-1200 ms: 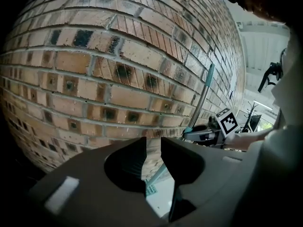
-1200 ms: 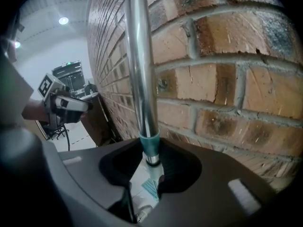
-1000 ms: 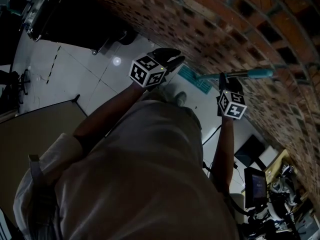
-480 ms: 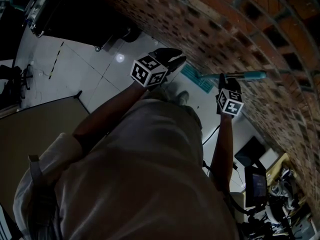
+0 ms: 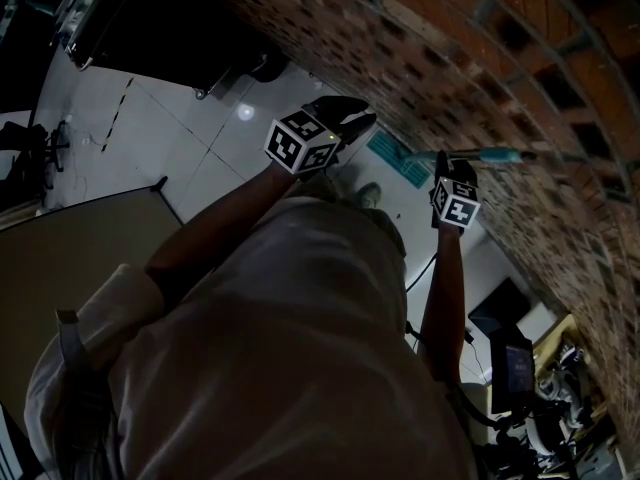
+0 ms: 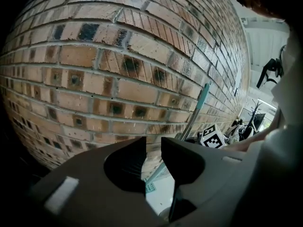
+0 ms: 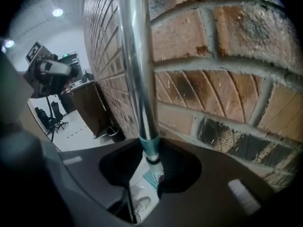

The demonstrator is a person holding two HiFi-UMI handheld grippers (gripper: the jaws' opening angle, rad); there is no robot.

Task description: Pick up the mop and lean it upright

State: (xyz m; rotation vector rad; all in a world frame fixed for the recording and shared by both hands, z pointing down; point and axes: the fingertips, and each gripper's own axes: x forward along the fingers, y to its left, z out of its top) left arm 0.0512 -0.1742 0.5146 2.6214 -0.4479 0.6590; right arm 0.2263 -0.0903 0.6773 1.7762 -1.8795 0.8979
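The mop stands steeply along the brick wall. Its silver handle (image 7: 137,65) runs down through a teal collar to the teal mop head (image 7: 151,178) on the floor. My right gripper (image 7: 152,161) is shut on the handle just below the collar. In the head view the handle (image 5: 492,155) sticks out past the right gripper (image 5: 442,166), with the mop head (image 5: 397,160) on the floor beyond. My left gripper (image 5: 347,119) hangs apart to the left, empty. In its own view the left gripper (image 6: 153,148) shows a narrow gap, and the mop handle (image 6: 195,112) leans on the wall ahead.
The brick wall (image 5: 470,58) curves close along the right. A dark cabinet (image 5: 190,38) stands by it farther off, and a brown panel (image 5: 70,268) lies at the left. A monitor and cables (image 5: 510,368) sit low at the right. My shoe (image 5: 366,196) is near the mop head.
My right gripper has sunk a little with the mop handle in it, and the handle's teal end has drawn in toward the gripper. The left gripper has hardly moved.
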